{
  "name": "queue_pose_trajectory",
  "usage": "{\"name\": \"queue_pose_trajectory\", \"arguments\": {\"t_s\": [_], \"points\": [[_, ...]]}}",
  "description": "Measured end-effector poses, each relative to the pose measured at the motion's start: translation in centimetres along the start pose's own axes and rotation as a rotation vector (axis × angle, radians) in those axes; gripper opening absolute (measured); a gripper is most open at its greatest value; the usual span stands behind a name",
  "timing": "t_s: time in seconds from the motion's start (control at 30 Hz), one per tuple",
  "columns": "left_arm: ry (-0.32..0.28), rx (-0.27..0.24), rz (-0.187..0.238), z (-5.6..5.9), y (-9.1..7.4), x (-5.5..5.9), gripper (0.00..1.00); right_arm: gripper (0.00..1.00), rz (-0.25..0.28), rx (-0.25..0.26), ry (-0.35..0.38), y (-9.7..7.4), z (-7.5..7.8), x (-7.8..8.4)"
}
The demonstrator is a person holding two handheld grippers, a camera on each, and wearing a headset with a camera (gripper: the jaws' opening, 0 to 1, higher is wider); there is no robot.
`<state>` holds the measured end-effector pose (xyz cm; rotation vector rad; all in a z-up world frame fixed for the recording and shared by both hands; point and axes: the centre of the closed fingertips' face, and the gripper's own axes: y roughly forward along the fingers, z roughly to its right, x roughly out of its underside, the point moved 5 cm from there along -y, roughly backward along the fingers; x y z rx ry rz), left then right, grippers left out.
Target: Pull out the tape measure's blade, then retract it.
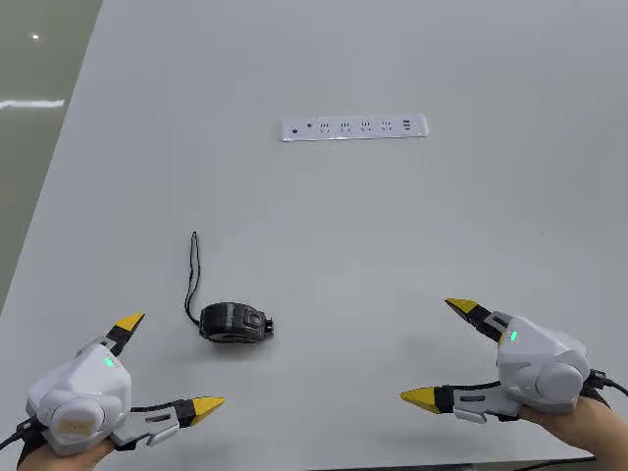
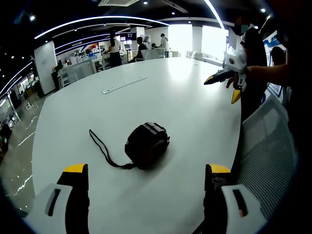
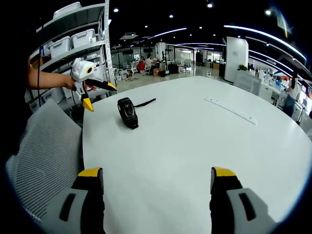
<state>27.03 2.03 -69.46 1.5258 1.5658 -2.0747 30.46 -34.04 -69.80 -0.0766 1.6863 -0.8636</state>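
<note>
Black, round-bodied tape measure (image 1: 235,323) lies on the smooth white tabletop (image 1: 442,226), blade wound in, its thin black wrist cord (image 1: 192,275) trailing away from you. It sits just ahead of your left gripper (image 1: 169,362), toward the table's left edge, touching neither gripper. Your left gripper and your right gripper (image 1: 439,351) hang over the near edge, yellow-tipped jaws spread wide, holding nothing. Bare matte surface runs between the ribbed case and the right gripper. A flat white power strip (image 1: 354,128) lies well beyond, toward the far side.
</note>
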Motion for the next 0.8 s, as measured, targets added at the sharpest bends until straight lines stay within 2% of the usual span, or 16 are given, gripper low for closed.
{"name": "queue_pose_trajectory", "arguments": {"t_s": [0.3,0.8], "points": [[-0.004,0.002,0.008,0.25,0.02,-0.08,0.99,0.93,0.005,0.0,0.008,0.21,-0.35,-0.17],[0.006,-0.004,0.003,0.04,0.01,0.02,0.99,0.93,0.006,0.007,0.023,0.03,-0.15,-0.11]]}}
